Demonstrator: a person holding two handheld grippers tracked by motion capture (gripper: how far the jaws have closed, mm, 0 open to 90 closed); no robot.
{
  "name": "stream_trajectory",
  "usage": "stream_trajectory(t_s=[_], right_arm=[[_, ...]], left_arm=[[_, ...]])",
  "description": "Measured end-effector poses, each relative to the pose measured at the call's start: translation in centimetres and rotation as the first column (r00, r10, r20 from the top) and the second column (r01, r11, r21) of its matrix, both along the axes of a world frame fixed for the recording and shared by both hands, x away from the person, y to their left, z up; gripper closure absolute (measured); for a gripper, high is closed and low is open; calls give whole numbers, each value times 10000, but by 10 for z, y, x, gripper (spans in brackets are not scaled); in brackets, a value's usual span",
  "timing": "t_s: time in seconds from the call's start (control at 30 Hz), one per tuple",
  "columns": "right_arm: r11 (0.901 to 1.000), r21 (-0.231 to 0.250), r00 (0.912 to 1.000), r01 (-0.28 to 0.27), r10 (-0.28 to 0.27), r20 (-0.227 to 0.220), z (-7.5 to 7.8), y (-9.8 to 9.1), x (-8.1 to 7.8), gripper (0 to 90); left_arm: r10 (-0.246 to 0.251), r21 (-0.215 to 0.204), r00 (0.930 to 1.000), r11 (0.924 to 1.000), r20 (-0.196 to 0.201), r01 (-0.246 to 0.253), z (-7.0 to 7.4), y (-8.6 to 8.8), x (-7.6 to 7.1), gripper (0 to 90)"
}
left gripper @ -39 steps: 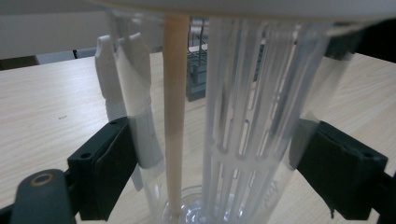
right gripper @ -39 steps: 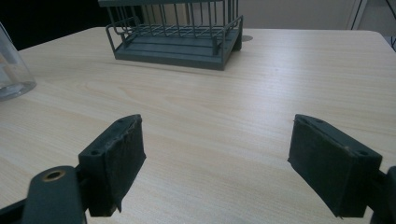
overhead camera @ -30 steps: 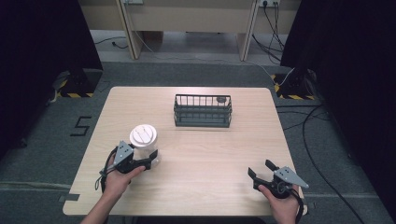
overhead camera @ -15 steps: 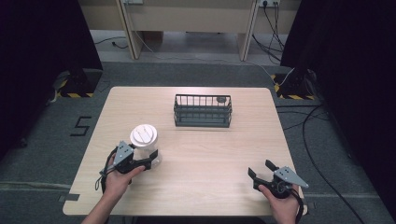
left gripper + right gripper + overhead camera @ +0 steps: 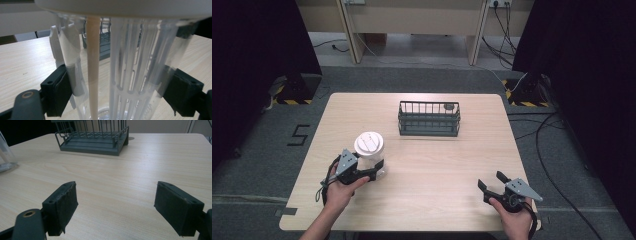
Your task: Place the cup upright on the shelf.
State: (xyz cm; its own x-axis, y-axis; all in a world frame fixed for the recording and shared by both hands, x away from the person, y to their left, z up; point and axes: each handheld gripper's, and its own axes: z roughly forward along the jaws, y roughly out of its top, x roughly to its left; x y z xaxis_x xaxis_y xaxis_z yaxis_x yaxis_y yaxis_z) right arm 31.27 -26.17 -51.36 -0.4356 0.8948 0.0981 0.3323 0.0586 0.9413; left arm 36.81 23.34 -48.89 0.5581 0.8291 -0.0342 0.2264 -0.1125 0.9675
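Note:
A clear plastic cup (image 5: 369, 145) with a white lid stands upright on the left front of the table. Up close, the cup (image 5: 130, 62) shows a beige straw (image 5: 93, 62) and a ribbed clear insert inside. My left gripper (image 5: 374, 170) is shut on the cup, its black pads (image 5: 60, 92) pressed against both sides of the lower wall. My right gripper (image 5: 492, 181) rests near the table's front right edge, open, with bare wood between its pads (image 5: 63, 205). The cup's edge (image 5: 5, 155) shows at the far left of the right gripper view.
A dark wire basket (image 5: 429, 120) stands at the back middle of the wooden table (image 5: 437, 165), and the right gripper view shows that basket (image 5: 92, 137) straight ahead. Cables and dark curtains surround the table on the grey floor.

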Motion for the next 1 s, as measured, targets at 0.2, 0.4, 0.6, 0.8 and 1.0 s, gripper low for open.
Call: stream_trajectory(t_s=[0.2, 0.4, 0.6, 0.8, 1.0], right_arm=[[9999, 135, 10000, 22, -22, -31, 0, 0, 1, 190], [9995, 298, 9999, 115, -119, 108, 3, -2, 1, 191], [9994, 298, 9995, 194, -201, 233, 4, -3, 0, 191], [9992, 330, 9993, 239, -248, 266, 4, -3, 0, 191], [9993, 298, 9992, 241, -251, 305, 4, -3, 0, 191]], left_arm=[[-7, 107, 9998, 9999, 179, 5, 10, -1, 5, 173], [-48, 0, 9997, 10000, 252, 48, 18, -3, 10, 174], [-139, -124, 9989, 9998, 453, 145, 27, -11, 14, 174], [-236, -192, 9987, 9995, 458, 245, 30, -17, 17, 174], [-280, -158, 9983, 9995, 519, 288, 36, -22, 27, 174]])
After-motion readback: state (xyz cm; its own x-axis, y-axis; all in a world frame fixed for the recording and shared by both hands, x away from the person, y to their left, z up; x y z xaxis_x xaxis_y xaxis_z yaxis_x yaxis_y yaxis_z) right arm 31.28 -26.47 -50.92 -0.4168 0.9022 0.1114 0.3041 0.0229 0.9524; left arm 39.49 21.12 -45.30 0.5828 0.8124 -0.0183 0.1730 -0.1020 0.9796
